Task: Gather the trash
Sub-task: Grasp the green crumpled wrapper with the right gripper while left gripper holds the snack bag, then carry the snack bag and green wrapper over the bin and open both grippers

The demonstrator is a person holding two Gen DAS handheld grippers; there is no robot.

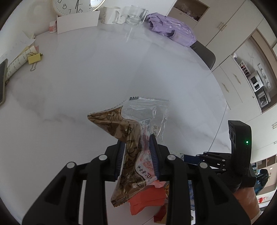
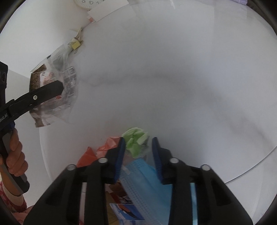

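My left gripper [image 1: 137, 143] is shut on a crinkled brown and clear snack wrapper [image 1: 133, 121] and holds it above the white marble table [image 1: 86, 77]. The wrapper also shows in the right wrist view [image 2: 52, 86], held by the left gripper [image 2: 57, 88]. Below it lie red-orange wrappers [image 1: 147, 199]. My right gripper [image 2: 138, 141] is open, its fingers on either side of a crumpled green wrapper [image 2: 136, 140] and a blue face mask [image 2: 143, 181]. Red-orange scraps [image 2: 103, 148] and a printed box [image 2: 124, 207] lie under it.
At the table's far side stand a clock [image 1: 76, 7], a white card [image 1: 77, 21], a mug [image 1: 110, 15], a glass [image 1: 136, 14] and a purple cloth [image 1: 171, 31]. Papers and a yellow clip [image 1: 34, 58] lie at left. A dark chair [image 1: 204, 53] stands beyond the edge.
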